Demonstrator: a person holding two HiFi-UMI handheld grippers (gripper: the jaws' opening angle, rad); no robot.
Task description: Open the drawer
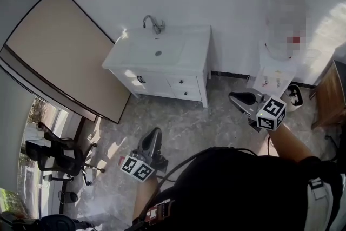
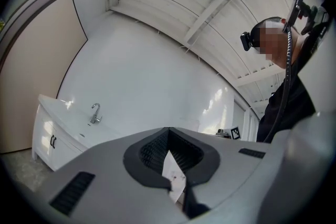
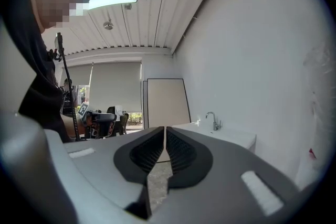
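Left gripper [image 1: 155,132] [image 2: 168,132]: jaws together, gripping nothing. Right gripper [image 1: 235,99] [image 3: 164,131]: jaws closed to a hairline slit, likewise empty. Both held out over grey floor [image 1: 189,127], well apart from white vanity [image 1: 192,40] standing against far wall. Drawers [image 1: 183,81] in right half of vanity front, shut flush, untouched. Faucet [image 1: 154,23] on top at back edge. Beige panel [image 1: 59,46] against wall at left.
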